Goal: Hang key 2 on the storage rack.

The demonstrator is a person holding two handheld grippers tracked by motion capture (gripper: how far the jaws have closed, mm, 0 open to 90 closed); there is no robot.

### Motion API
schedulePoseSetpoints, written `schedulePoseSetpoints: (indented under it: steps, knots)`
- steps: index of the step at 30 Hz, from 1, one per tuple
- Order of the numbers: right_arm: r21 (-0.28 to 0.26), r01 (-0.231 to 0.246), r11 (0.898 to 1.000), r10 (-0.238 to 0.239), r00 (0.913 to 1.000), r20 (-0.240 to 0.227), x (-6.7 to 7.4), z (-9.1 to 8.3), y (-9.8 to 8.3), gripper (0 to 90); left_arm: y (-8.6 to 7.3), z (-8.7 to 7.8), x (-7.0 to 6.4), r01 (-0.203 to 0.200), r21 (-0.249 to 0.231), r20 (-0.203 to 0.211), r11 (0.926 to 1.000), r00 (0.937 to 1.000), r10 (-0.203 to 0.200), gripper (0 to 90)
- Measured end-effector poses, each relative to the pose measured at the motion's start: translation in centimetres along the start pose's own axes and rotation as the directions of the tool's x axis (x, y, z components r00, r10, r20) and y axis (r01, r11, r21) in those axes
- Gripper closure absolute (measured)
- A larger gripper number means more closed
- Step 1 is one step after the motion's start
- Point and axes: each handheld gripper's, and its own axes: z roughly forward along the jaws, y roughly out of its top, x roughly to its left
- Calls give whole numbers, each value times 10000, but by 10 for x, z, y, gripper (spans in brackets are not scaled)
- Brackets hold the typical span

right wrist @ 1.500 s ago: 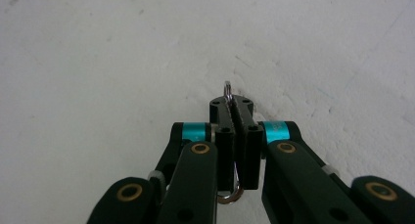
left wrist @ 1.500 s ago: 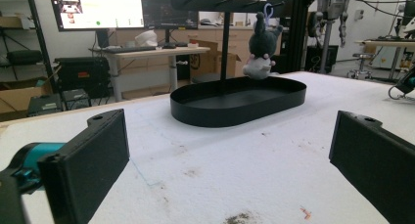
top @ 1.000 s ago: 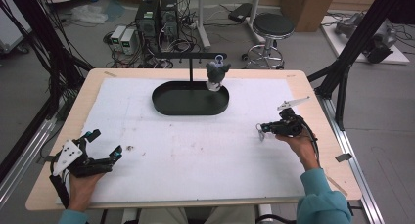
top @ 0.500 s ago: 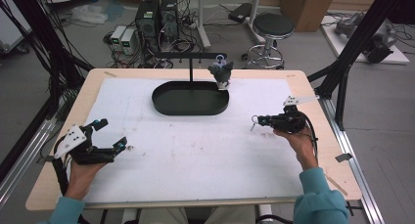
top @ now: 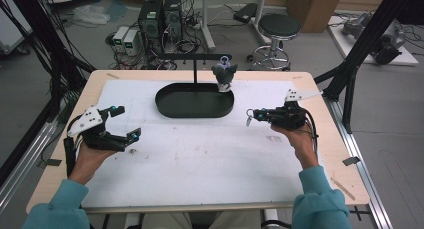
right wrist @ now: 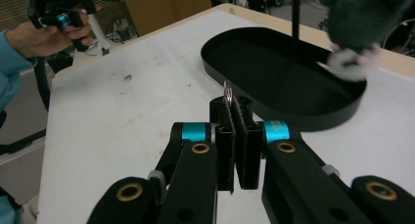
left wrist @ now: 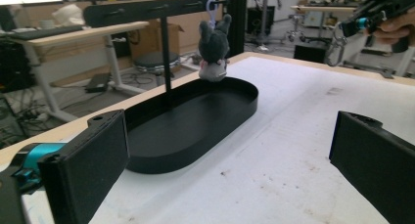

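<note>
A black oval tray [top: 165, 106] lies at the table's far middle, and a post with a crossbar [top: 195, 56] rises from it. A grey plush toy [top: 223, 75] hangs by a loop from the bar's right end, over the tray's right end. My right gripper [top: 251, 115] is right of the tray and shut on a small metal ring [right wrist: 227, 93], which dangles from its tip [top: 247, 122]. My left gripper [top: 127, 121] is held over the table's left side, left of the tray, jaws wide open and empty. In the left gripper view, the tray [left wrist: 195, 121] and the plush toy [left wrist: 214, 48] lie ahead.
White paper [top: 210, 164] covers most of the wooden table. Its near half is bare apart from small dark specks [top: 132, 150]. Beyond the far edge stand computers, cables and a stool [top: 277, 26]. Black frame posts flank both sides.
Both grippers have moved away from the person and inward toward the tray. The left one stays open and the right one stays shut on the ring.
</note>
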Motion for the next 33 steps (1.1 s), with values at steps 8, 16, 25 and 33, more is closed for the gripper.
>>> schedulePoseSetpoints:
  steps: [8, 16, 25, 33]
  knots:
    - [-167, 424, 9990, -432, 9976, -533, 11, 18, 18, 888, 14, 18, 3, -114, 399, 868, 9991, 9962, 79, 17]
    - [-485, 806, 9956, -850, 9915, -984, 19, 35, 33, 888, 31, 36, 3, -200, 453, 1292, 9988, 9915, 140, 17]
    - [-575, 1147, 9917, -1216, 9831, -1369, 27, 50, 46, 888, 45, 57, 3, -326, 693, 2140, 9971, 9767, 171, 18]
    - [-610, 1523, 9864, -1608, 9713, -1752, 34, 63, 53, 888, 52, 74, 2, -316, 894, 2689, 9955, 9632, 64, 90]
